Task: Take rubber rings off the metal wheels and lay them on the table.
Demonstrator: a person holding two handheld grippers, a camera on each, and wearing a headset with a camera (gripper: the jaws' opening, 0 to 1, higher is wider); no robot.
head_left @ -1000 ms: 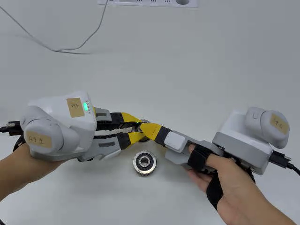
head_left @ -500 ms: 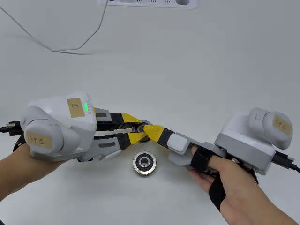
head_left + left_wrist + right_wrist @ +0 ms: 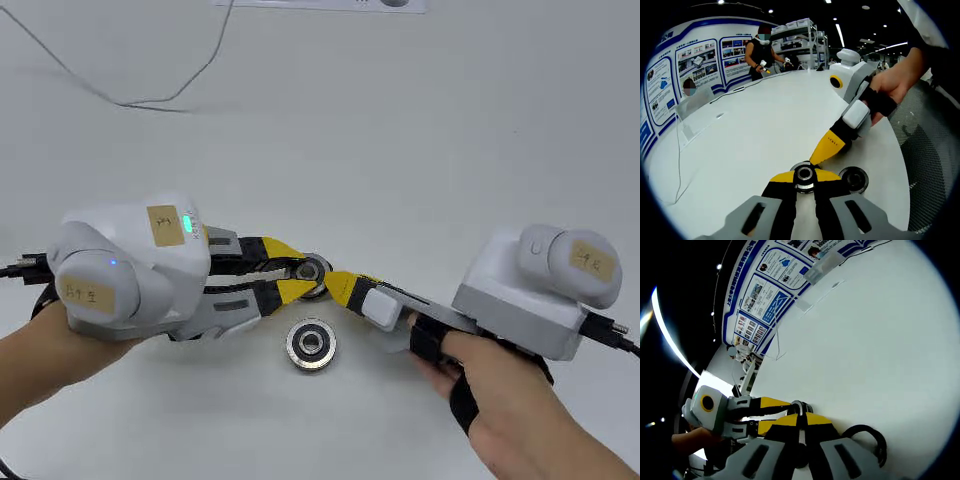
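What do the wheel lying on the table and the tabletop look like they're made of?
The wheel on the table: likely a metal hub, with shiny silver glints, inside a matte black outer band that looks like rubber. The table: smooth matte white, perhaps laminate or paint; the look leaves it open.

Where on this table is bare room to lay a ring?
Bare table stretches from the held wheel up to the cable. A smaller strip lies nearer the person, below the loose wheel. Crowded where left gripper and right gripper meet on the held wheel.
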